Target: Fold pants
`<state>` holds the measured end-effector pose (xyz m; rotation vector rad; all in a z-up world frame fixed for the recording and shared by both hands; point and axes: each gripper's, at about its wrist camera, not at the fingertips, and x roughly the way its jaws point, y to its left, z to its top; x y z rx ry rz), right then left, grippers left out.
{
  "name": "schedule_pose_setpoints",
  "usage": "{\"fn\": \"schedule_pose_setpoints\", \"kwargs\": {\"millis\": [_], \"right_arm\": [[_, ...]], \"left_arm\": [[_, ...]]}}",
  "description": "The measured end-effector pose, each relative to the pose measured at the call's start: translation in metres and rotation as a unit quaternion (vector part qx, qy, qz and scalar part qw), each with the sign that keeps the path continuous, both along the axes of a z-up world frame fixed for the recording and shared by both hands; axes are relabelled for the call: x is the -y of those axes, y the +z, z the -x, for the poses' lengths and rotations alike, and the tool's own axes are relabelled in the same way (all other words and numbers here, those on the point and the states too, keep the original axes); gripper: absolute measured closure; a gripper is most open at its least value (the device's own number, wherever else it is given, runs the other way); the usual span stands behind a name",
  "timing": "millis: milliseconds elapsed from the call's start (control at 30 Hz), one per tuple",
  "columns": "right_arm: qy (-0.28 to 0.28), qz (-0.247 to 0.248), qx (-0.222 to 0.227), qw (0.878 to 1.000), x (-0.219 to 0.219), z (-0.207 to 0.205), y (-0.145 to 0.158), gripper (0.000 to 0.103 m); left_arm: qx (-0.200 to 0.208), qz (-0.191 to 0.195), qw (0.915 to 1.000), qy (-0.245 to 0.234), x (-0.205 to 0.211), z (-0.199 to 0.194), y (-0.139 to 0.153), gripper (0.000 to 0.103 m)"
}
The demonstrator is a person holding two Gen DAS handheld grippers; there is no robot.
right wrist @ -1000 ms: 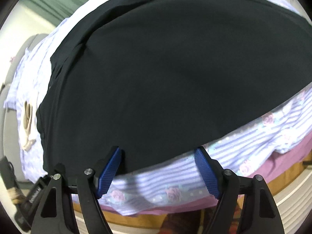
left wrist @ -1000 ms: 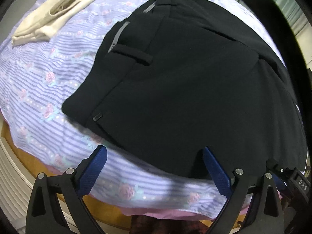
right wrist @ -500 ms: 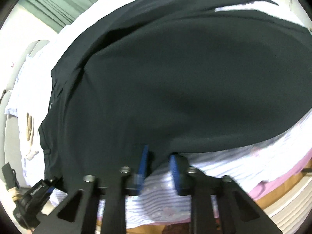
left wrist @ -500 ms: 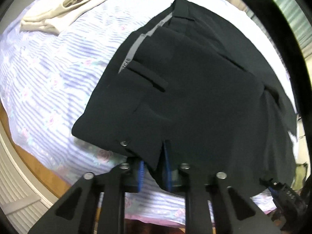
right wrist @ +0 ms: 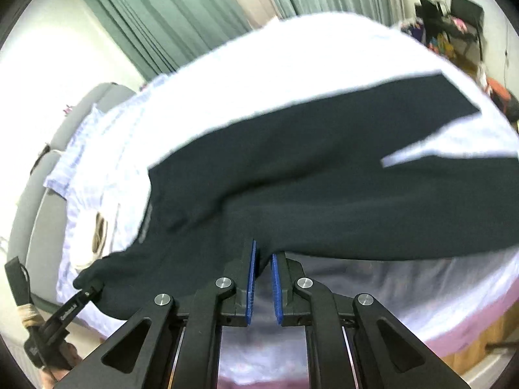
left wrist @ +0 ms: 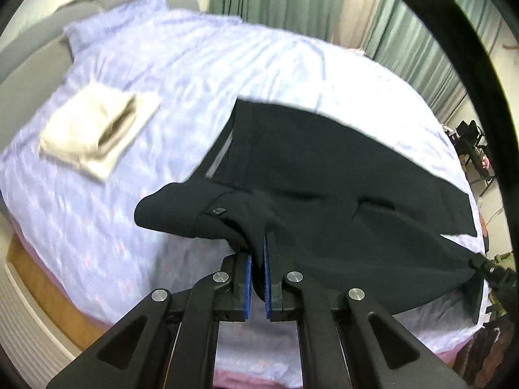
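A: Where are the black trousers at this moment?

B: Spread across the near side of the bed, on the lilac striped sheet. The waistband end is to the left, and the two legs run off to the right, where they part in a V. The near edge is lifted clear of the sheet; the far edge lies flat.

A: And who has hold of them?

B: Both tools. The left gripper has its blue fingers pressed nearly together, pinching the near edge just below the waistband, beside the small dark button. The right gripper pinches the near edge of a leg further along, with the cloth bunched between its fingers.

A: How should the cloth behave?

B: By its look it is a soft, fairly thin suiting fabric. It sags between the two holds and will likely drape instead of keeping a crease. It seems light, and smooth enough to slip from a shallow pinch, so a deep bite on the edge is wise. The waistband is probably the firmest place to grip.

A: Anything else around?

B: A folded cream garment lies well apart to the left, nearer the grey headboard, and green curtains hang behind the bed
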<state>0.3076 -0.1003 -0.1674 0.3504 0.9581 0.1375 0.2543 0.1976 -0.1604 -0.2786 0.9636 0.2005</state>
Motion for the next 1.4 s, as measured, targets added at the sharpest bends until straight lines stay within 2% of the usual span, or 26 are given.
{"fn": "schedule_pose_setpoints", "kwargs": {"millis": [133, 233, 367, 500, 600, 633, 667, 700, 1000, 1067, 1133, 1200, 1267, 1400], "right_arm": [[0.012, 0.018, 0.041, 0.999, 0.005, -0.022, 0.031, 0.095], [0.033, 0.044, 0.081, 0.995, -0.003, -0.053, 0.049, 0.095], [0.059, 0.035, 0.086, 0.994, -0.014, -0.109, 0.051, 0.095], [0.066, 0.04, 0.094, 0.993, -0.015, -0.128, 0.056, 0.095], [0.069, 0.044, 0.084, 0.993, -0.019, -0.14, 0.048, 0.091], [0.069, 0.045, 0.078, 0.994, -0.019, -0.143, 0.044, 0.081], [0.065, 0.046, 0.07, 0.994, -0.019, -0.148, 0.041, 0.066], [0.059, 0.048, 0.068, 0.995, -0.02, -0.151, 0.037, 0.063], [0.036, 0.08, 0.023, 0.996, -0.03, -0.184, -0.005, 0.061], [0.037, 0.097, 0.02, 0.994, -0.036, -0.189, -0.007, 0.058], [0.038, 0.114, 0.02, 0.993, -0.042, -0.192, -0.006, 0.048], [0.036, 0.122, 0.029, 0.991, -0.046, -0.194, 0.0, 0.041], [0.037, 0.119, 0.038, 0.991, -0.046, -0.192, 0.006, 0.036], [0.03, 0.103, 0.042, 0.993, -0.036, -0.182, 0.021, 0.035]], "left_arm": [[0.034, -0.001, 0.9994, -0.006, 0.0, -0.038, 0.028, 0.096], [0.052, -0.003, 0.9985, -0.018, 0.0, -0.066, 0.042, 0.096], [0.057, 0.009, 0.9979, -0.029, -0.002, -0.119, 0.043, 0.096], [0.054, 0.006, 0.9982, -0.026, -0.005, -0.173, 0.039, 0.096], [0.043, 0.012, 0.9988, -0.019, -0.009, -0.208, 0.027, 0.096], [0.039, 0.011, 0.999, -0.018, -0.01, -0.216, 0.023, 0.095], [0.034, 0.01, 0.9992, -0.017, -0.015, -0.225, 0.018, 0.096], [0.027, 0.007, 0.9995, -0.017, -0.012, -0.239, 0.011, 0.095], [-0.028, -0.02, 0.9992, -0.018, -0.007, -0.316, -0.051, 0.094], [-0.036, -0.025, 0.999, -0.012, -0.009, -0.324, -0.059, 0.088], [-0.031, -0.043, 0.9986, -0.004, -0.007, -0.332, -0.059, 0.072], [-0.011, -0.072, 0.9974, -0.001, -0.004, -0.333, -0.047, 0.031], [0.021, -0.079, 0.9965, -0.017, 0.0, -0.326, -0.026, 0.029], [0.044, -0.079, 0.9921, -0.088, 0.015, -0.299, 0.005, 0.029]]}}
